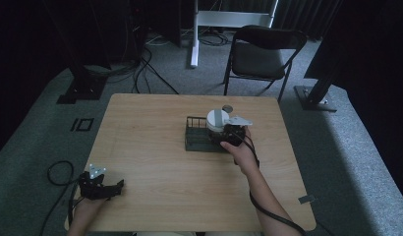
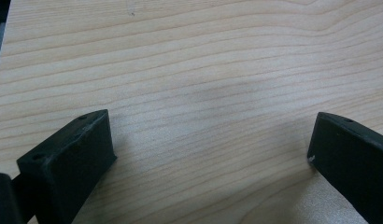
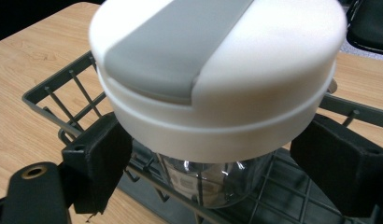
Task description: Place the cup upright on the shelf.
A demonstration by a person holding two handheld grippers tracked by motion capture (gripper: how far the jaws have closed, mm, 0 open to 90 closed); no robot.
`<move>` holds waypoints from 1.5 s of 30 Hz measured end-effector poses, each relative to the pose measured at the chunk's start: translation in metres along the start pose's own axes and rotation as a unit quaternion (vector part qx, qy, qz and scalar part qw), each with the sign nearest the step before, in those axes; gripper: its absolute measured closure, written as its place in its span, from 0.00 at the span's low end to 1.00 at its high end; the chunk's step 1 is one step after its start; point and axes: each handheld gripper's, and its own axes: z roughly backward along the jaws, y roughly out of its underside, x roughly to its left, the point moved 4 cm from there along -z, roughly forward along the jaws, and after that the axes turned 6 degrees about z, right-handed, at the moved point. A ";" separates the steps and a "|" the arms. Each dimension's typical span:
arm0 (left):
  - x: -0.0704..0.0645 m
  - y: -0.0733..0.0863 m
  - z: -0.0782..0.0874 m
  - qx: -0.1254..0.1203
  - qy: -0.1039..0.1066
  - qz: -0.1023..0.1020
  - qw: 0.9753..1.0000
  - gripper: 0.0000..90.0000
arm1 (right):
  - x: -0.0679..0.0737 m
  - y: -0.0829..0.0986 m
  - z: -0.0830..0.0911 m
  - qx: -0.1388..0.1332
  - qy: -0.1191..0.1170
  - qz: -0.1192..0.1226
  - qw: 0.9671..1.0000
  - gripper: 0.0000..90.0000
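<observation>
Left tool [image 2: 210, 154] gapes empty; right tool [image 3: 210, 172] flanks lid-hidden jar [image 3: 208, 184]; grip unclear.

A jar [image 1: 217, 123] stands in the rack [image 1: 194, 139] mid-table [image 1: 155, 167].

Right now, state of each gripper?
Left gripper: open, empty, over bare table.
Right gripper: shut on the clear jar with the white lid, over the wire rack.
</observation>
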 end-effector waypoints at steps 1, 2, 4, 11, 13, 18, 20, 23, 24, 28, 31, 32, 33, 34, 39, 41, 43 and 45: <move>0.000 0.000 0.000 0.000 0.000 0.000 1.000 0.01 | 0.000 0.000 0.001 0.000 0.000 0.000 1.000 0.14; 0.000 0.000 0.000 0.000 0.000 0.000 1.000 0.01 | -0.001 0.001 0.003 -0.001 0.001 0.004 1.000 0.14; 0.000 0.000 0.000 0.000 0.000 0.000 1.000 0.01 | -0.002 0.001 0.005 -0.002 0.001 0.004 1.000 0.14; 0.000 0.000 0.000 0.000 0.000 0.000 1.000 0.01 | -0.004 0.004 0.014 -0.011 -0.002 0.003 1.000 0.14; 0.000 0.000 0.000 0.000 0.000 0.000 1.000 0.01 | -0.005 0.005 0.016 -0.013 -0.001 0.003 1.000 0.14; 0.000 0.000 0.000 0.000 0.000 0.000 1.000 0.01 | -0.007 0.007 0.024 -0.019 -0.005 0.003 1.000 0.14; 0.000 0.000 0.000 0.000 0.000 0.000 1.000 0.01 | -0.008 0.007 0.028 -0.025 -0.004 0.004 1.000 0.14; 0.000 0.000 0.000 0.000 0.000 0.000 1.000 0.01 | -0.009 0.007 0.033 -0.031 -0.006 0.002 0.999 0.14; 0.000 0.000 0.000 0.000 0.000 0.000 1.000 0.01 | -0.009 0.007 0.035 -0.034 -0.006 0.000 0.999 0.14; 0.000 0.000 0.000 0.000 0.000 0.000 1.000 0.01 | -0.011 0.011 0.042 -0.039 -0.009 -0.003 0.999 0.14; 0.000 0.000 0.000 0.000 0.000 0.000 1.000 0.01 | -0.012 0.015 0.046 -0.040 -0.009 -0.005 0.999 0.14; 0.000 0.000 0.000 0.000 0.000 0.000 1.000 0.01 | -0.013 0.016 0.048 -0.042 -0.010 -0.006 0.999 0.14; 0.000 0.000 0.000 0.000 0.000 0.000 1.000 0.01 | -0.014 0.017 0.050 -0.043 -0.009 -0.007 0.999 0.14; 0.000 0.000 0.000 0.000 0.000 0.000 1.000 0.01 | -0.015 0.018 0.051 -0.043 -0.007 -0.005 0.999 0.14; 0.000 0.000 0.000 0.000 0.000 0.000 1.000 0.01 | -0.021 0.025 0.061 -0.047 -0.001 -0.008 0.999 0.14; 0.000 0.000 0.000 0.000 0.000 0.000 1.000 0.01 | -0.023 0.028 0.065 -0.049 0.001 -0.008 0.999 0.14; 0.000 0.000 0.000 0.000 0.000 0.000 1.000 0.01 | -0.025 0.031 0.070 -0.052 0.002 -0.012 0.999 0.14; 0.000 0.000 0.000 0.000 0.000 0.000 1.000 0.01 | -0.027 0.034 0.075 -0.054 0.003 -0.013 0.998 0.14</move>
